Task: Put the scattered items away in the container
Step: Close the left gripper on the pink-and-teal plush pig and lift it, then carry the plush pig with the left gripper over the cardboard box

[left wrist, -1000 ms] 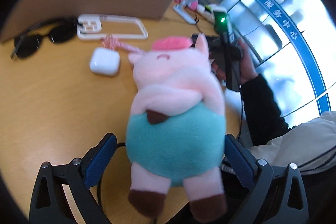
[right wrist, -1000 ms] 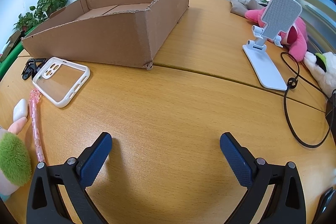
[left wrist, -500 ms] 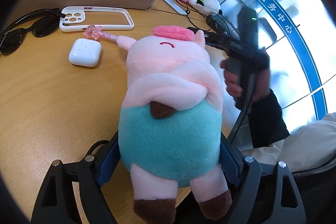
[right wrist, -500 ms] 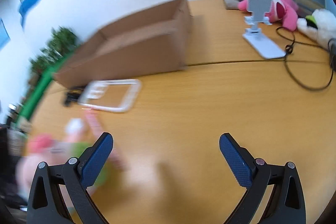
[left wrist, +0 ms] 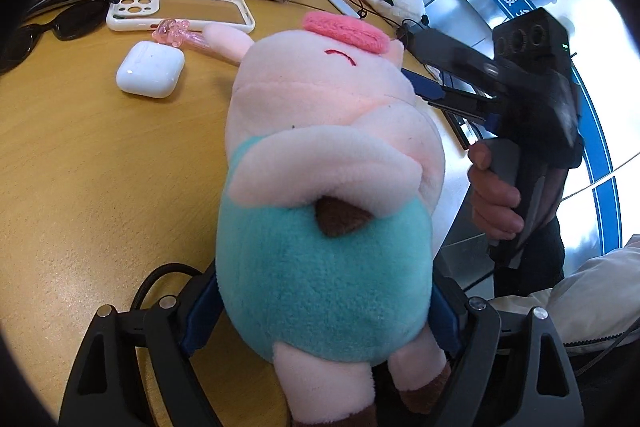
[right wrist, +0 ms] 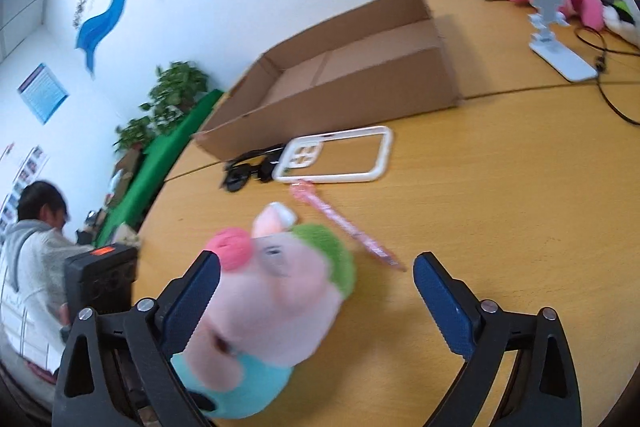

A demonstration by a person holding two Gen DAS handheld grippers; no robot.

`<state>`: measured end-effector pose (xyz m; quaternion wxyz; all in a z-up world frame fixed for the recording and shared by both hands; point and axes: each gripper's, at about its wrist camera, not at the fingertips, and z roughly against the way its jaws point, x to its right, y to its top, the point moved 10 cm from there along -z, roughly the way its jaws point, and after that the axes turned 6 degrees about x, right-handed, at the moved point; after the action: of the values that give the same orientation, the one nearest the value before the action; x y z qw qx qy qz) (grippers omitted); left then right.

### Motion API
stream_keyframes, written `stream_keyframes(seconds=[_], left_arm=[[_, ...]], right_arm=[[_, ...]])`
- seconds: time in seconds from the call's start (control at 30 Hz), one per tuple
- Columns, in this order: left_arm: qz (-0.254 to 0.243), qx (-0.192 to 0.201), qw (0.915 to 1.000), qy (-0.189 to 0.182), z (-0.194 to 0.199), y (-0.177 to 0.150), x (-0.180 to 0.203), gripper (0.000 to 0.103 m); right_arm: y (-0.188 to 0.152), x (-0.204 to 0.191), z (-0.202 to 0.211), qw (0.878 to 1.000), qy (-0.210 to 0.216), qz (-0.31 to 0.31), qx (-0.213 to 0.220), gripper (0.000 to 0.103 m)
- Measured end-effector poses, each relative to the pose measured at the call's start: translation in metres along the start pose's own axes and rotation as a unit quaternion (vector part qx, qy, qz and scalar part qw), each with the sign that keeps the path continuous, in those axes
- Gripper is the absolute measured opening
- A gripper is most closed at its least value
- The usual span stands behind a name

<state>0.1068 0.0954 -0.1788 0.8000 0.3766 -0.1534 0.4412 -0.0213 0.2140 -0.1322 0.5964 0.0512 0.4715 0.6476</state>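
The left tool (left wrist: pixel 320 311) pinches the plush pig (left wrist: pixel 324 187) at its teal belly, both blue pads sunk into the fluff, so the toy is off the tabletop (left wrist: pixel 80 187) with its feet toward the camera and its head pointing away; its long axis runs straight along the tool's own line. The left tool is pitched down toward the wood. To the pig's right, the right tool (right wrist: pixel 316 291) is spread wide and pinches nothing; in its own view the pig's head sits just inside its left pad, though the blur hides whether they touch. Beyond the pig on the tabletop lie a white earbud case (left wrist: pixel 151 69), a pink pen (left wrist: pixel 180 33), a clear phone case (left wrist: pixel 180 9) and dark sunglasses (left wrist: pixel 52 27). Farthest back stands the open cardboard box (right wrist: pixel 352 67), ahead of the left tool and past those small things, so I judge the carry must go forward and over them, with the left hand the one to do it
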Motion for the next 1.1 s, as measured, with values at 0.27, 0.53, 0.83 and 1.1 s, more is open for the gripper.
stream_keyframes(seconds=[0.27,0.53,0.83,1.1], left_arm=[[0.002,0.003,1.0,0.0,0.006,0.001,-0.001,0.078],[-0.003,0.009,0.9999,0.005,0.008,0.007,-0.002,0.076],[-0.024,0.041,0.9982,0.037,0.028,0.03,-0.003,0.075],[-0.064,0.121,0.9878,0.073,0.07,0.089,0.006,0.075]], right_arm=[[-0.034,-0.035,-0.037,0.997,0.014,0.033,-0.066,0.103],[-0.029,-0.032,-0.054,0.996,0.008,-0.001,-0.089,0.103],[-0.004,-0.05,-0.057,0.997,0.011,0.022,-0.066,0.091],[0.065,-0.086,-0.042,0.995,0.033,0.09,0.003,0.085]])
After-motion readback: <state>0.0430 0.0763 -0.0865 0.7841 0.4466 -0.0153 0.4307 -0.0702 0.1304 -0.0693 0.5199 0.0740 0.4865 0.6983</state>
